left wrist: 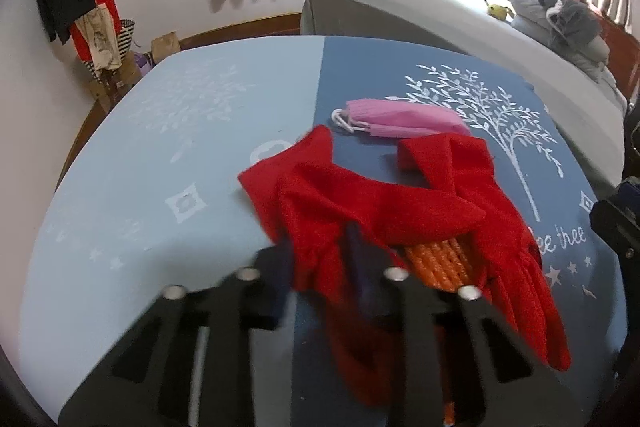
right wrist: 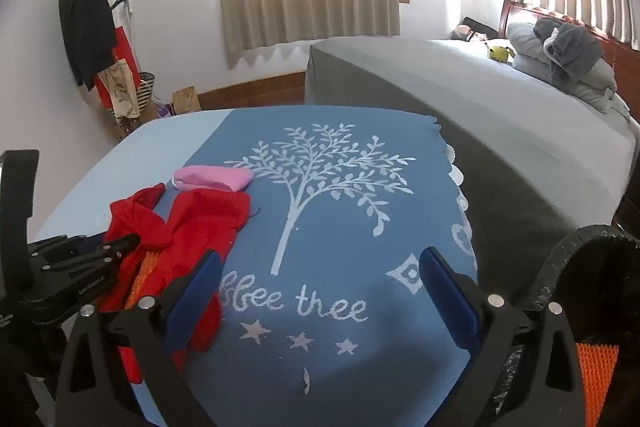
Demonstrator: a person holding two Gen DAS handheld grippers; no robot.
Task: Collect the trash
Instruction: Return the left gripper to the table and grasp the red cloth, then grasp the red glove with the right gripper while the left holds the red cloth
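Your left gripper [left wrist: 320, 267] fingers pinch the red cloth [left wrist: 360, 203]; your right gripper [right wrist: 320, 291] fingers stand wide, the cloth beside its left finger.

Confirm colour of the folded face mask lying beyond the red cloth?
Pink folded face mask with white ear loops; clearest in left wrist view.

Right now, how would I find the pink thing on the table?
Look at the table with the blue cloth and its white tree picture. Just left of the tree lies a red cloth, and the pink face mask sits at its far end. It is the only pink thing, folded, with white ear loops.
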